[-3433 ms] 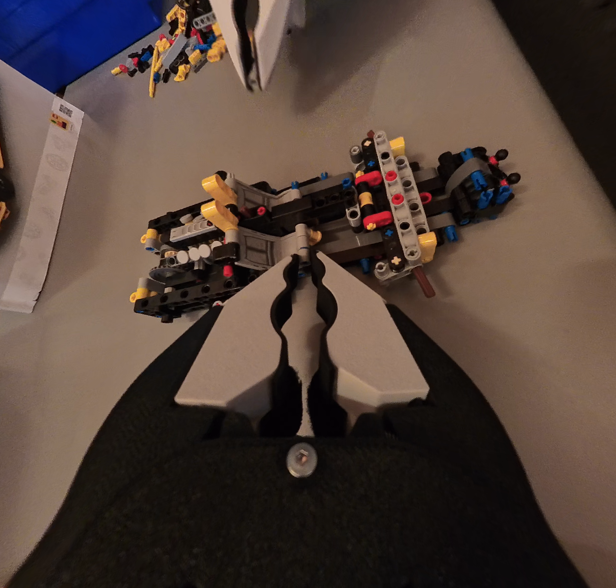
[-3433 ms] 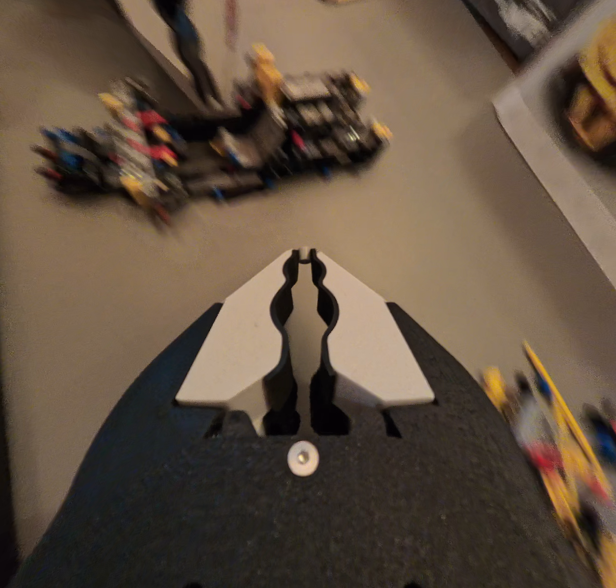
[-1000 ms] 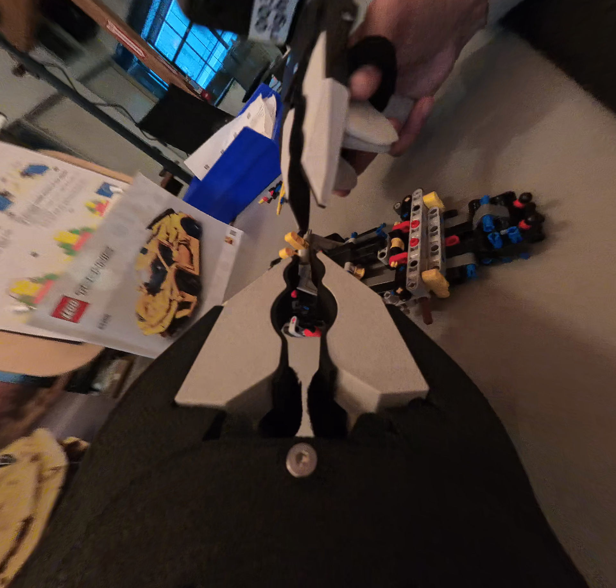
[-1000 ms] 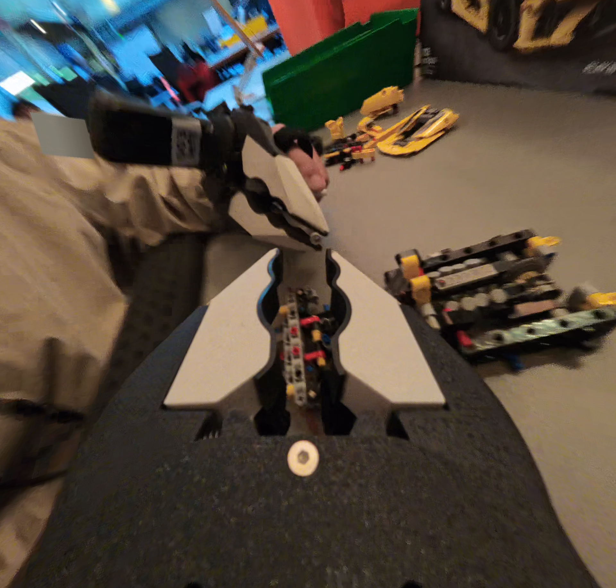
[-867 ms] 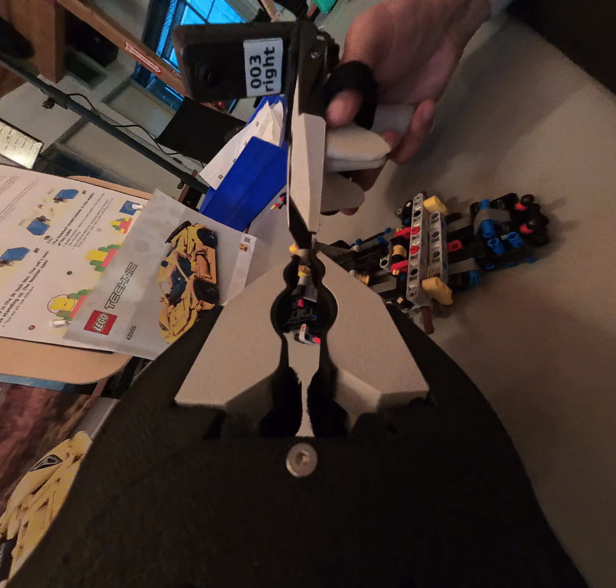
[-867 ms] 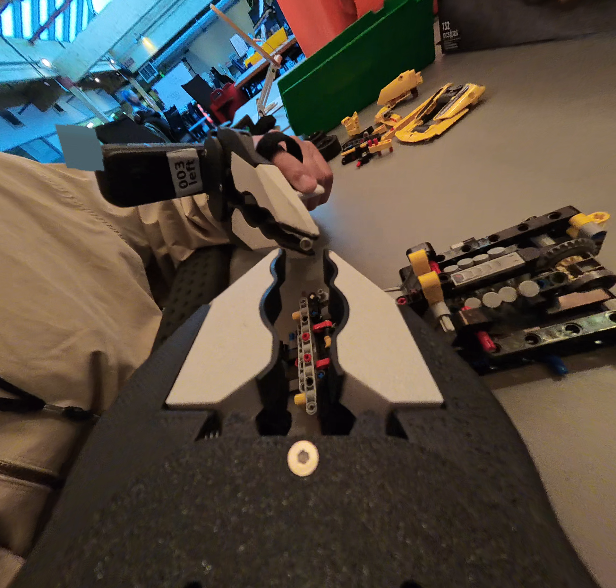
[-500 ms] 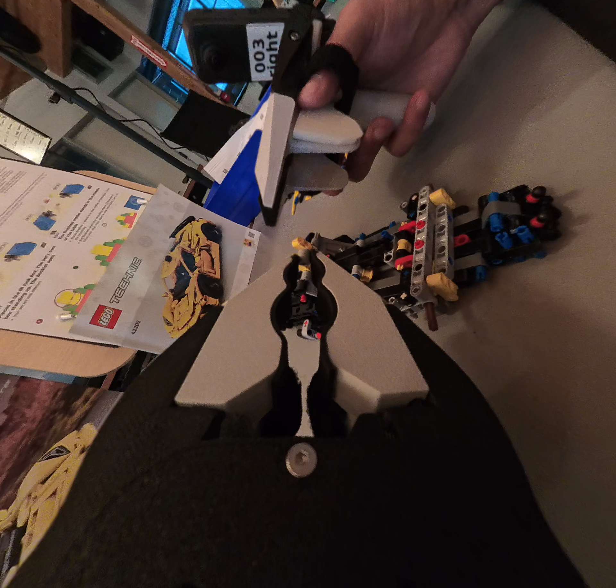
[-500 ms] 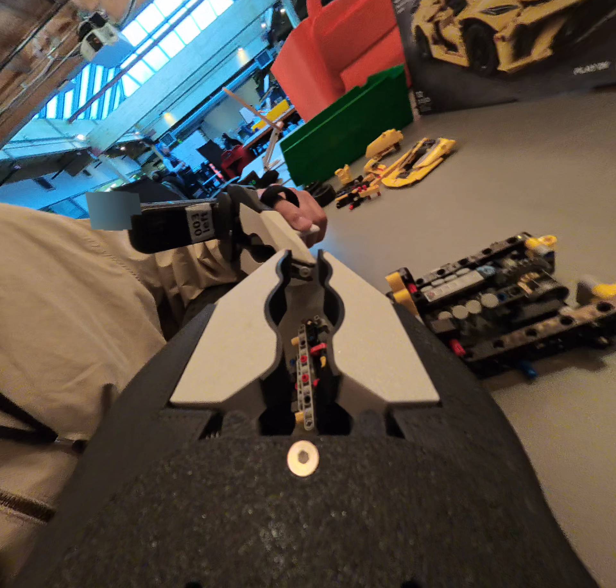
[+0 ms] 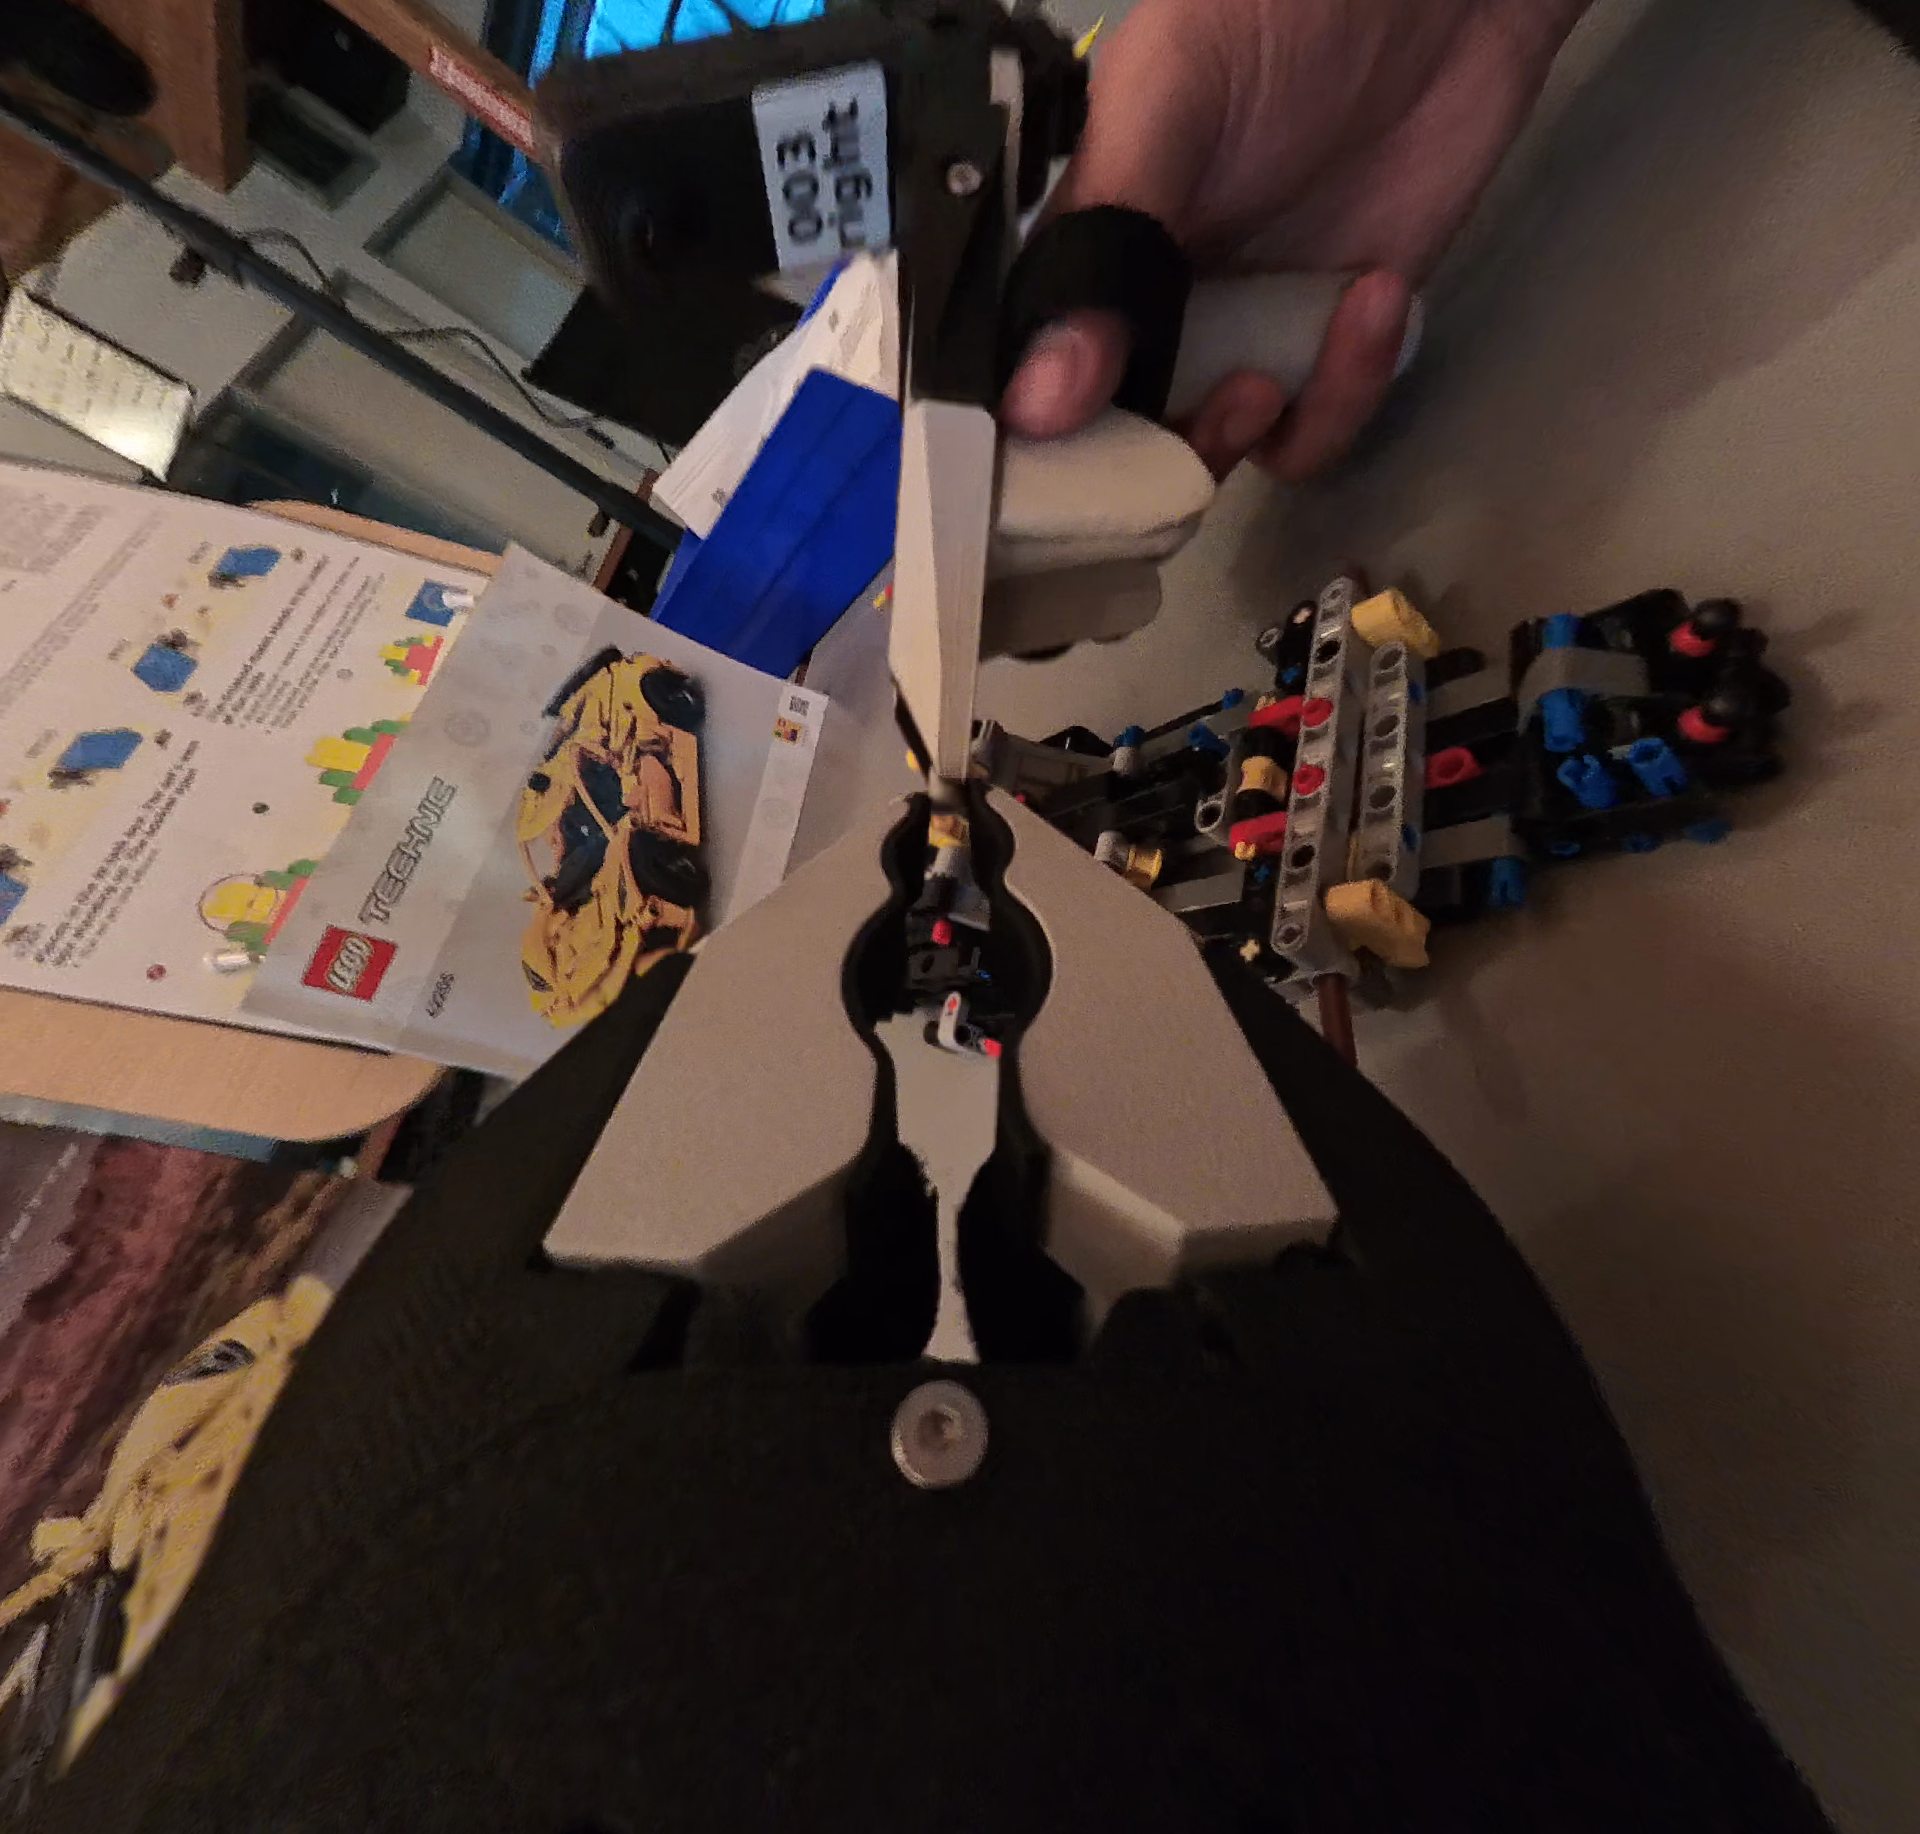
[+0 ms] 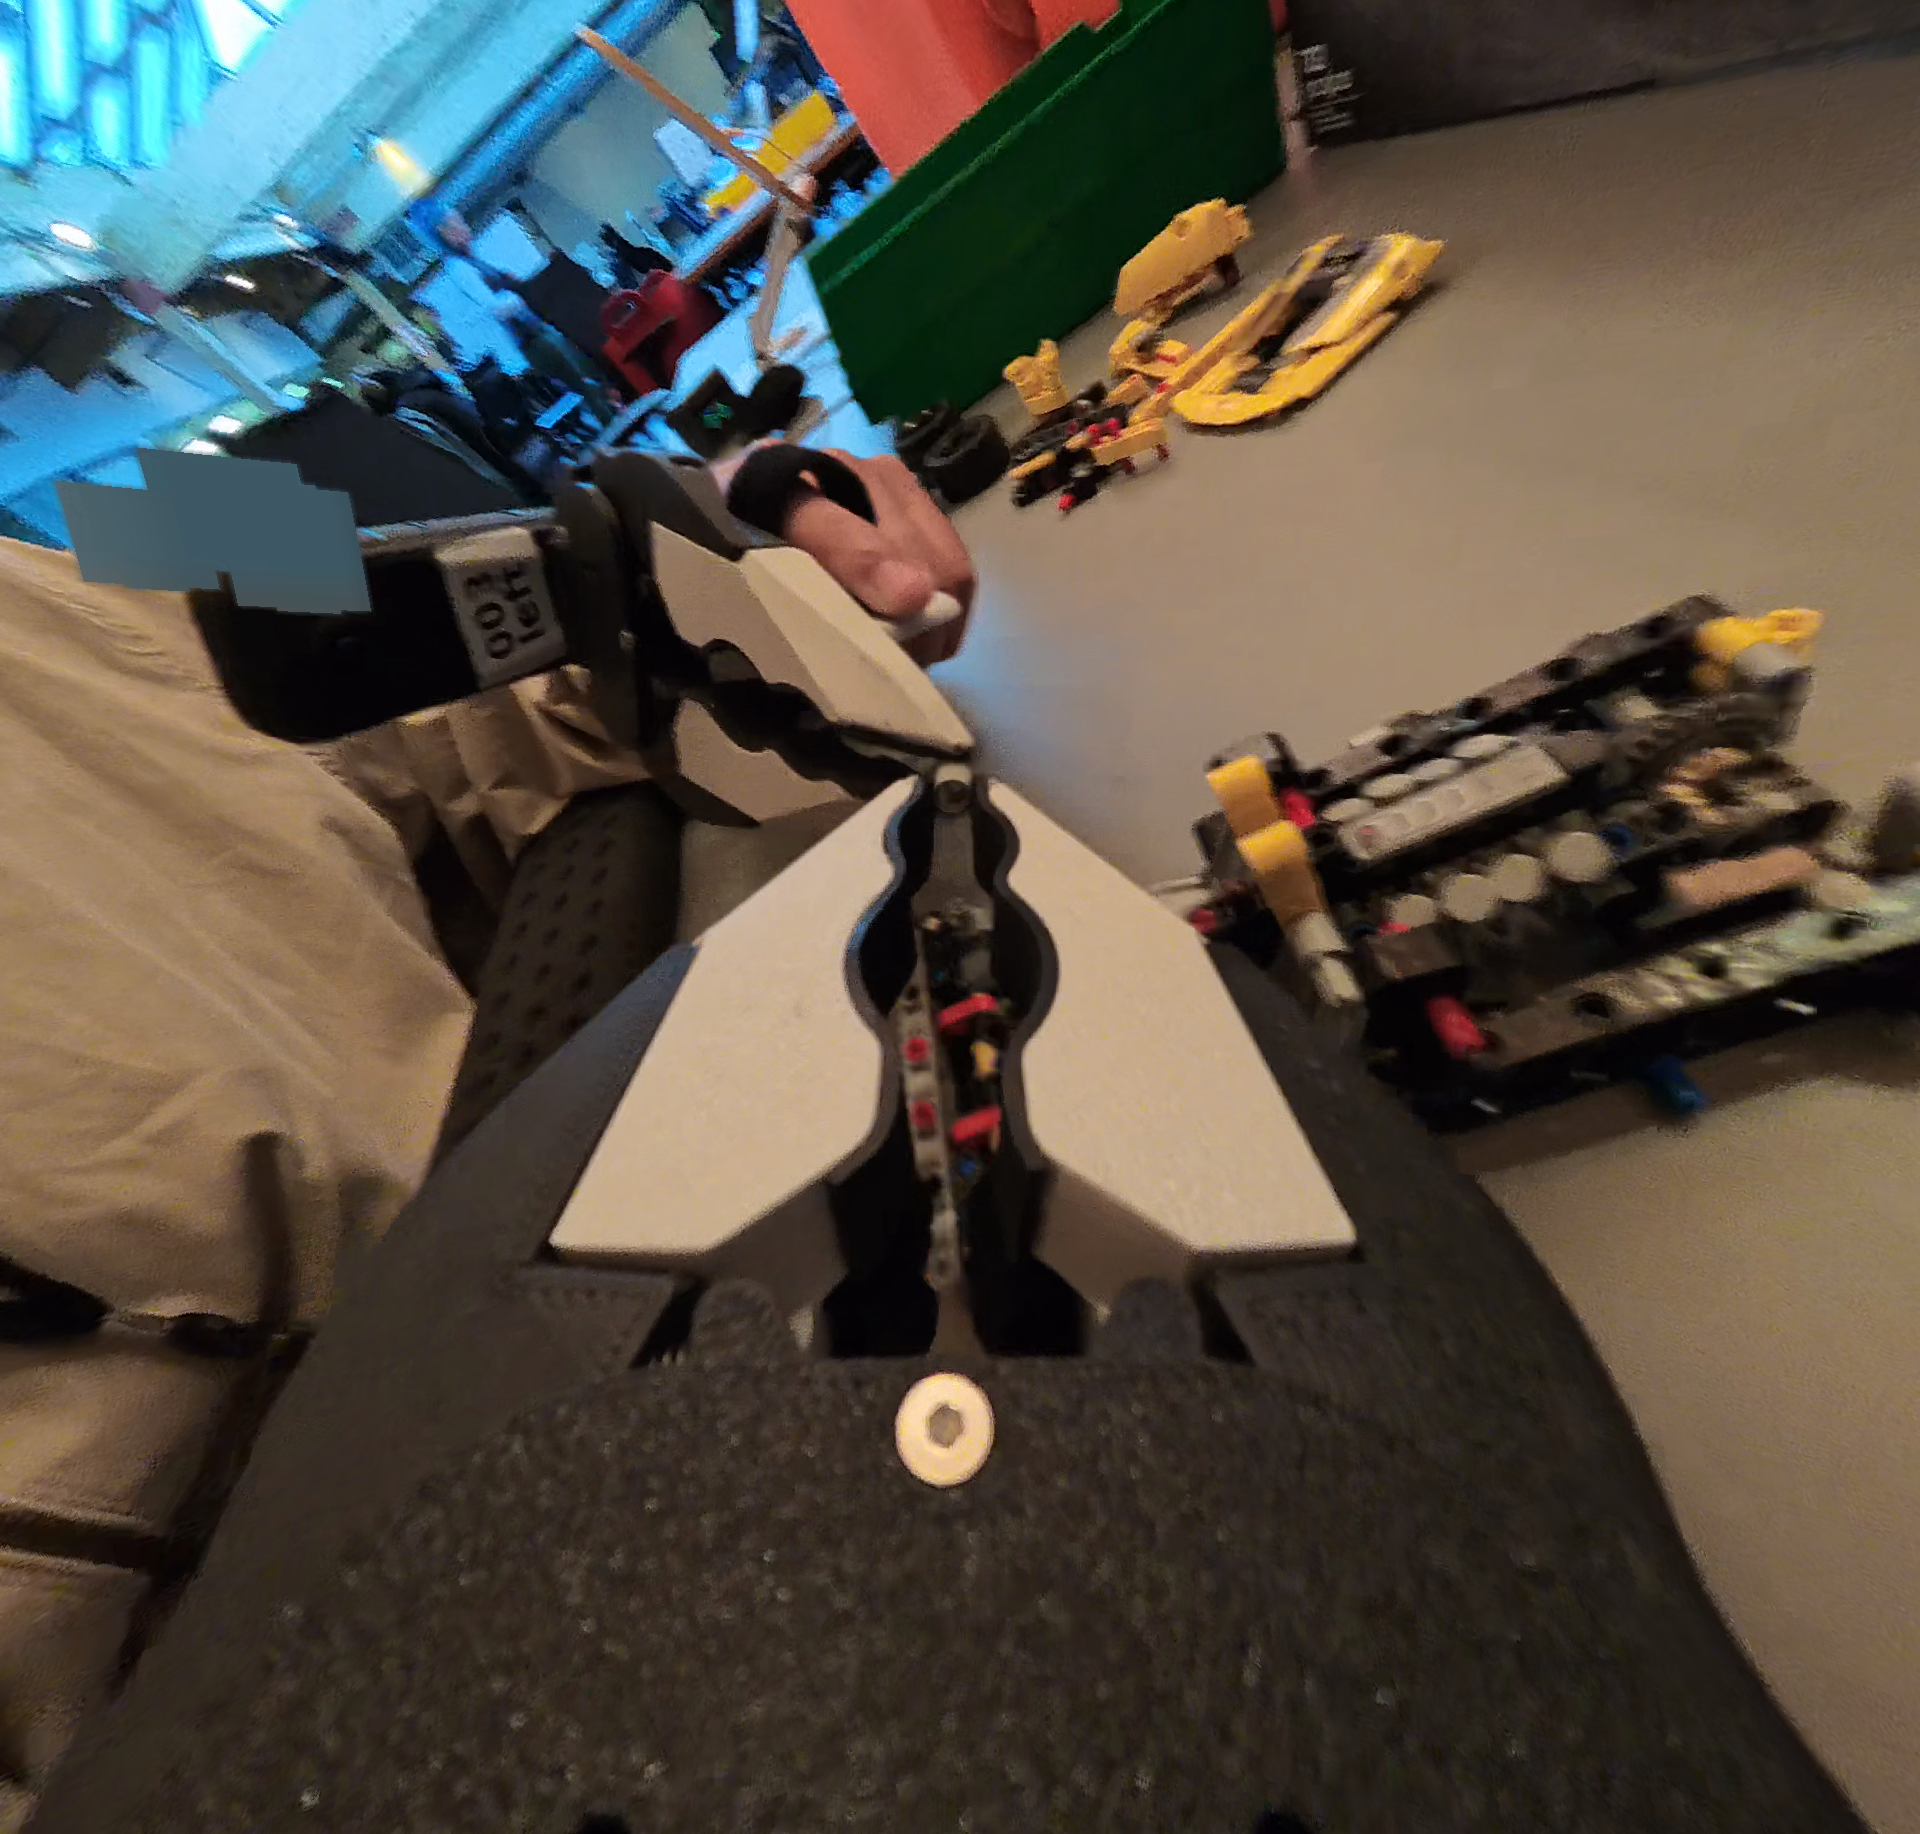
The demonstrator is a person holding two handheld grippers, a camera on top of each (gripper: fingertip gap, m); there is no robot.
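Note:
A black, grey and yellow brick chassis (image 9: 1351, 776) lies on the grey table (image 9: 1662, 1057); it also shows in the right wrist view (image 10: 1507, 849). My left gripper (image 9: 943, 805) is shut on a small grey and yellow upright piece at the chassis's middle. My right gripper (image 10: 943, 789) is narrowed onto a small dark grey piece at that same spot. The two grippers meet tip to tip: the right one (image 9: 935, 735) comes down from above in the left view, and the left one (image 10: 914, 735) comes in from the left in the right view.
An instruction booklet (image 9: 540, 828) and a blue bin (image 9: 790, 527) lie left of the chassis. A green bin (image 10: 1039, 215), yellow body panels (image 10: 1288, 340) and loose bricks sit at the far side. A person's hand (image 9: 1299, 122) and beige sleeve (image 10: 208, 901) are close. Only a small space, under 4 cm, lies between the two pairs of fingers.
The right gripper came over from the loose bricks to the chassis. In the last half second its tips came down to meet the left gripper's tips and its jaws narrowed. The left gripper kept its hold.

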